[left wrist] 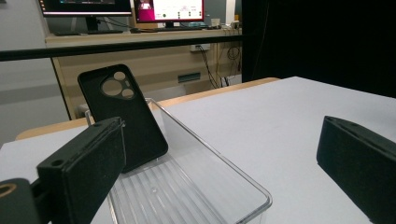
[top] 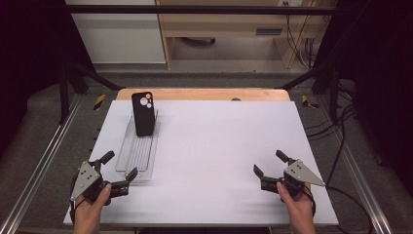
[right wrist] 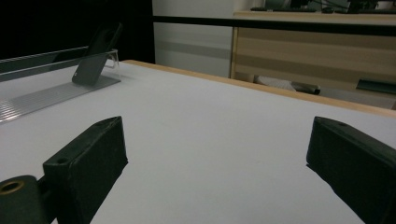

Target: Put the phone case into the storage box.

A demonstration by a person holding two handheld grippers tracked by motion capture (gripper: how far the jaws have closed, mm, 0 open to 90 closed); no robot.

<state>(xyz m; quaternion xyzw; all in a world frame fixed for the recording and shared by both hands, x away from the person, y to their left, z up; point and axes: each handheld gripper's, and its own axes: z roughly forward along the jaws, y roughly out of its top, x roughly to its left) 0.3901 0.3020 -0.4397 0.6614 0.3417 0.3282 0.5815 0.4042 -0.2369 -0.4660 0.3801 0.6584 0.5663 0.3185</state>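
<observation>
Phone case (top: 143,113), black and matte, stands tilted on its short end at the far end of a clear plastic tray (top: 127,163), leaning back against the tray's far wall. No brand, label or lettering can be read on it. Its upper part has a rounded camera opening with one large round cutout and two smaller ones, through which lighter background shows. In the left gripper view the case (left wrist: 123,114) looks soft-edged with rounded corners, its foot resting on the tray's ribbed floor (left wrist: 187,191). In the right gripper view it appears far off at the upper left (right wrist: 95,53), seen edge-on and dim.

The tray lies lengthwise on the left part of a white table top (top: 219,146), its near end just beside the left gripper (top: 119,166). That gripper's jaws are spread wide, grasping nothing, one on each side of the tray's near corner. The right gripper (top: 268,163) is held low over the table's right near part, well apart from the tray, its jaws likewise released and empty. Monitors (left wrist: 168,9) in the background carry writing too small to read.
</observation>
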